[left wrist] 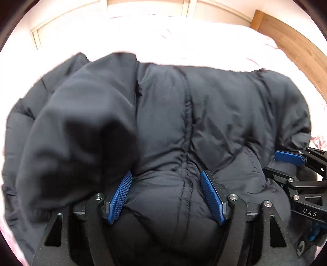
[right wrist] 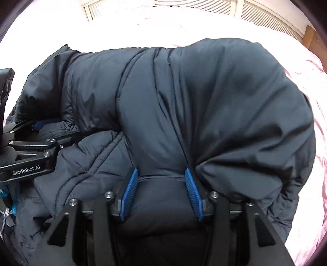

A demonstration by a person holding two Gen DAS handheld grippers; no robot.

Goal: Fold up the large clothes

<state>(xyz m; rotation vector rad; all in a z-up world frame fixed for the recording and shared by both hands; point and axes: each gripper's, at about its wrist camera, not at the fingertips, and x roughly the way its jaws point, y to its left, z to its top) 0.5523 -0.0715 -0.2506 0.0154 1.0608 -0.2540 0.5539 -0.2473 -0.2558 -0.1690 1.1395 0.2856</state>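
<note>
A dark navy puffer jacket [left wrist: 214, 106] lies bunched on the bed, folded over on itself. In the left wrist view my left gripper [left wrist: 166, 176] is shut on a thick puffed fold of it along the stitched seam, and the blue pads [left wrist: 120, 196] press into the bulge. A sleeve or flap [left wrist: 81, 133] hangs blurred on the left. In the right wrist view my right gripper [right wrist: 161, 171] is shut on another fold of the jacket [right wrist: 224, 102], which billows up to the right. Each gripper shows in the other's view: right gripper [left wrist: 290, 159], left gripper [right wrist: 38, 143].
The pink bed sheet [right wrist: 318, 163] spreads around the jacket on all sides. A wooden headboard [left wrist: 296, 47] rises at the far right. Pale louvred doors [right wrist: 204, 6] stand beyond the bed's far edge.
</note>
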